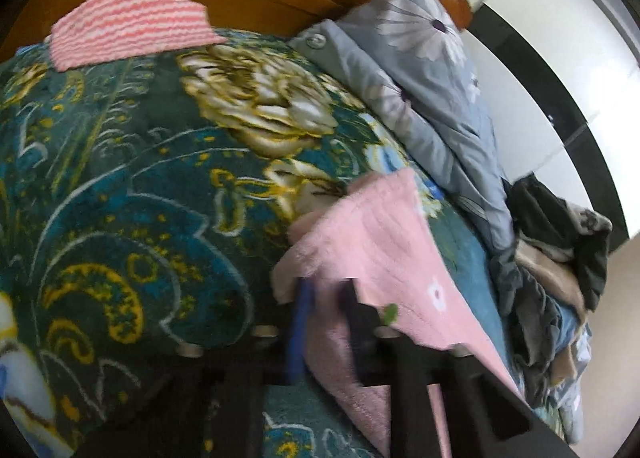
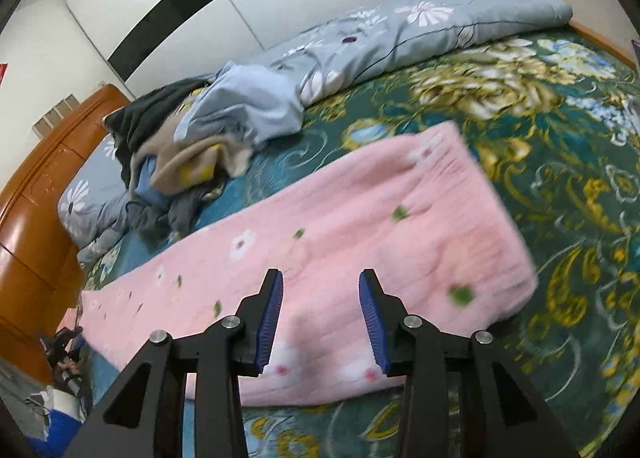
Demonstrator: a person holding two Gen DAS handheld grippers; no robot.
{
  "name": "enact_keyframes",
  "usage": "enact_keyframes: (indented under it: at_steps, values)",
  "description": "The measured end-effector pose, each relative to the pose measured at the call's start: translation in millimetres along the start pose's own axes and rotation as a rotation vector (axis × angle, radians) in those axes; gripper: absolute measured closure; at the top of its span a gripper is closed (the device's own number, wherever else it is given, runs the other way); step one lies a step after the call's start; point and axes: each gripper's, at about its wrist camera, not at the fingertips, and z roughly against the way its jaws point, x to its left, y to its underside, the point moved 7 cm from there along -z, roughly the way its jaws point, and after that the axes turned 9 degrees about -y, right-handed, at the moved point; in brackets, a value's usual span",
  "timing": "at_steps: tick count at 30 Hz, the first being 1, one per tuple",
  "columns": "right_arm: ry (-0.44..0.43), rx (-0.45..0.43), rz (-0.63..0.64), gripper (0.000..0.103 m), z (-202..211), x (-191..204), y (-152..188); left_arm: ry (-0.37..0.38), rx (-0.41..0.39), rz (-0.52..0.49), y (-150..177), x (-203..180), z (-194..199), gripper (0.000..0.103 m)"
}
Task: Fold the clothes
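- Left gripper (image 1: 326, 298): nearest thing in my left wrist view, jaws clenched on a corner of the pink fleece garment (image 1: 380, 250). Fabric bunches over the fingers, so the pinch looks like it has more than one layer; blur stops me confirming.
- Pink fleece garment (image 2: 360, 225) lies as a long folded strip across the green floral blanket (image 2: 560, 177), one end toward the wooden headboard (image 2: 36, 193), the other toward the blanket's middle.
- Right gripper (image 2: 320, 298): released, jaws apart, hovering just over the strip's near long edge. Nothing between the pads.
- Handling, my read: light, soft, zero stiffness. It will droop and drag from any single pinch. Plush pile on plush blanket likely grips, so lift before carrying over, don't slide.
- Where to hold: corners or the short hem, both layers in the pinch; a mid-edge grab would let the ends sag.
- Beyond the strip, away from me on the blanket: unsorted clothes pile (image 2: 180, 145) near the headboard, then the grey floral duvet (image 2: 400, 29). Both well apart from the pink piece.
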Motion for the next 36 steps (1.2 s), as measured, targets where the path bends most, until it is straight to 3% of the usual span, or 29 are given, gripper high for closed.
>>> enact_keyframes:
  at_steps: [6, 12, 18, 20, 21, 22, 24, 27, 29, 32, 36]
  values:
    - [-0.018, 0.012, 0.001, 0.062, -8.3, 13.4, 5.5, 0.07, -0.035, -0.059, -9.8, -34.2, 10.3, 0.099]
    - [-0.031, 0.039, -0.021, 0.062, -19.1, 15.0, 12.1, 0.265, -0.045, -0.249, 13.2, -127.9, 26.4, 0.099]
    - [-0.052, 0.064, -0.031, 0.062, -32.3, 23.3, 18.1, 0.27, 0.132, -0.334, 51.0, -163.3, -27.1, 0.098]
    - [-0.047, 0.074, -0.024, 0.062, -33.6, 25.1, 21.1, 0.276, 0.152, -0.328, 56.5, -158.0, -25.4, 0.092]
    - [-0.043, 0.079, -0.022, 0.062, -33.7, 25.4, 22.7, 0.303, 0.15, -0.327, 55.9, -153.3, -19.8, 0.08]
    - [-0.039, 0.084, -0.019, 0.062, -33.6, 25.6, 24.4, 0.327, 0.127, -0.328, 51.7, -146.4, -11.0, 0.062]
    - [-0.037, 0.085, -0.018, 0.062, -32.4, 25.3, 26.2, 0.296, 0.022, -0.338, 37.8, -125.8, 7.9, 0.042]
    - [-0.038, 0.083, -0.026, 0.062, -32.5, 23.4, 27.5, 0.219, -0.077, -0.365, 22.0, -96.1, 22.4, 0.042]
    - [-0.039, 0.084, -0.039, 0.062, -34.8, 21.2, 28.0, 0.197, -0.049, -0.374, 19.6, -84.2, 15.4, 0.042]
    - [-0.039, 0.092, -0.059, 0.062, -41.5, 19.8, 30.0, 0.254, -0.002, -0.394, 23.6, -89.3, 5.0, 0.042]
    - [-0.042, 0.103, -0.054, 0.062, -46.3, 25.2, 32.6, 0.286, 0.049, -0.532, 33.4, -123.1, -9.8, 0.042]
